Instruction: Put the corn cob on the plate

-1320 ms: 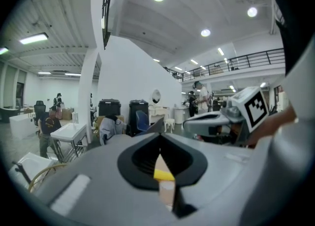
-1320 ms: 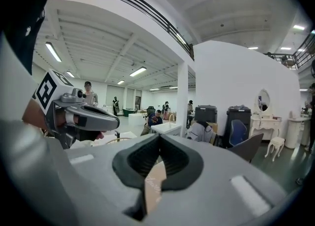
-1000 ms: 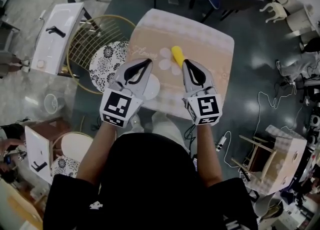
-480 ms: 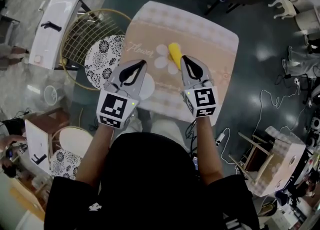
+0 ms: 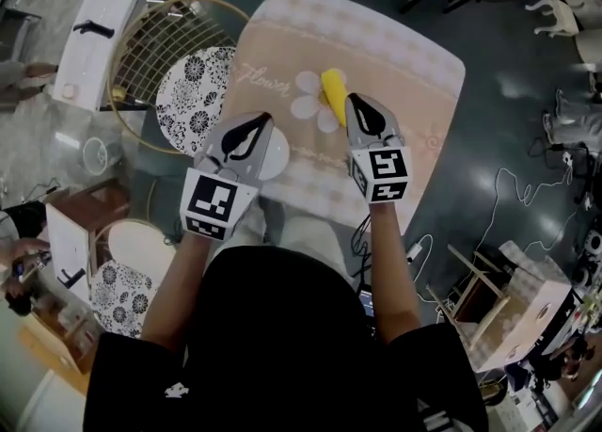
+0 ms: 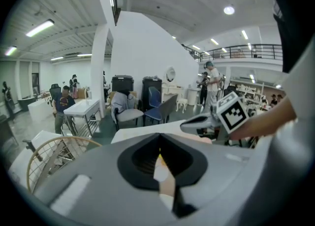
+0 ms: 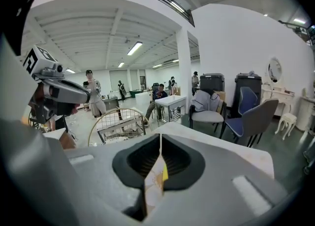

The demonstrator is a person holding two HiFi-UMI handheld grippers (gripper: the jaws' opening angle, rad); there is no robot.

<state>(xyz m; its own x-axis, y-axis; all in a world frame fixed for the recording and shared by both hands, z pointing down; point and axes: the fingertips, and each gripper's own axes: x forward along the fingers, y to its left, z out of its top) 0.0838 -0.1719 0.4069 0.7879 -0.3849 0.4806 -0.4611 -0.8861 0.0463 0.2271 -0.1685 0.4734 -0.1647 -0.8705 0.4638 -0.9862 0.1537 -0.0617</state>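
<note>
Both claws are closed and empty: the right claw (image 5: 356, 99) has its two jaws pressed tip to tip with nothing between them, and the left claw (image 5: 266, 120) shows the same, jaws meeting at their points and gripping nothing. Each is held in a bare-armed hand, and its marker cube faces up at the head camera. The right claw points over the middle of the table (image 5: 414, 63). Its tips are just beside the yellow corn cob (image 5: 331, 88), which lies near the table's centre on the printed white flower (image 5: 308, 105) of the beige cloth (image 5: 376, 35); whether the tips touch the cob cannot be told. The left claw hangs over the table's near left part, above the white plate (image 5: 279, 155), which sits close to the table's near edge and is partly covered by the claw. The cob and the plate lie apart, the cob further in toward the table's centre. Against the table's left side stands a gold wire chair (image 5: 141, 54) with a round black-and-white patterned cushion (image 5: 193, 101). Beyond that chair, further left of the table, is a white side table (image 5: 99, 25). On the dark floor to the table's right a thin white cable (image 5: 513, 200) trails. Near the table's right front corner stands a small wooden stool (image 5: 513, 298).
</note>
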